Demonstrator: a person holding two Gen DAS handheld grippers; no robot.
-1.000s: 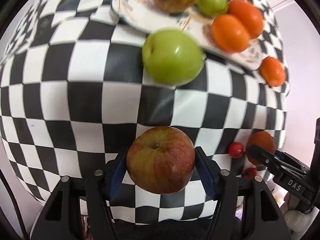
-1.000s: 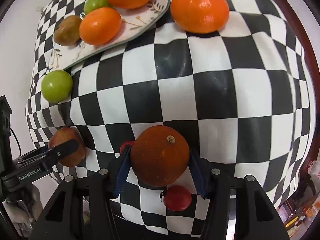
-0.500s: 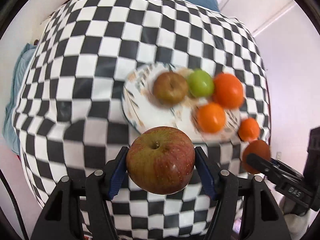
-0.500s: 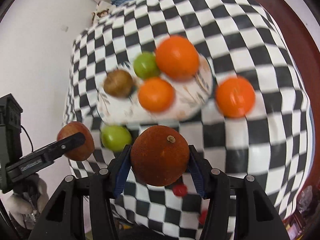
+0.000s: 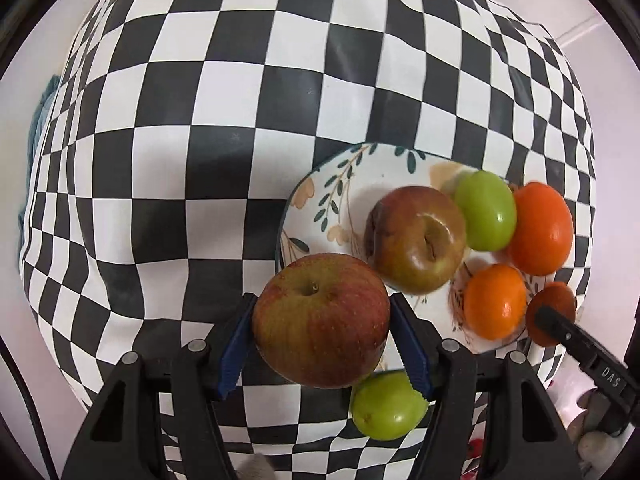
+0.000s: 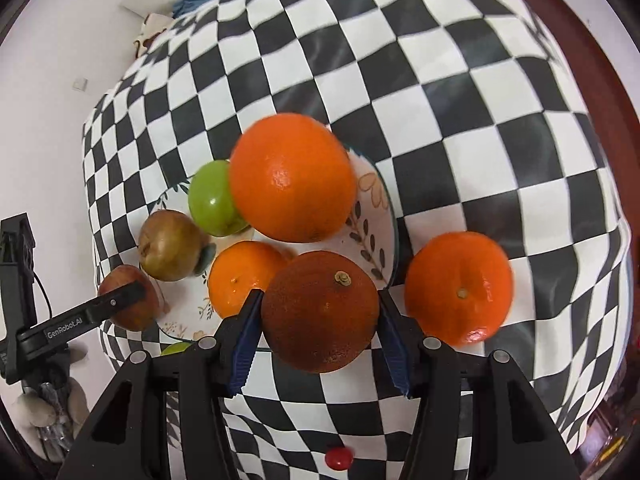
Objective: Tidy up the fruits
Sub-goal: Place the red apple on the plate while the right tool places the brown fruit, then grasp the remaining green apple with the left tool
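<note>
Right-only: loose orange [image 6: 458, 288] beside plate [image 6: 374, 216] edge.
Left gripper [image 5: 320, 332]: clamps red apple [image 5: 320, 320].
Right gripper [image 6: 320, 316]: clamps dark orange [image 6: 320, 312].

green fruit [image 5: 386, 408]: top hidden behind apple [image 5: 321, 320] and left gripper [image 5: 322, 350] finger | plate [image 6: 370, 216]: mostly covered by fruit; near rim behind dark orange [image 6: 320, 312] | red berry [image 6: 339, 458]: too small to identify | orange [image 6: 458, 288]: motion-blurred

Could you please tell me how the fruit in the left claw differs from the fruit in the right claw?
The left claw holds a red-green streaked apple; the right claw holds a dark rusty-brown orange. The apple has a stem dimple, the orange a raised stem nub. Both are clamped near the plate.
</note>
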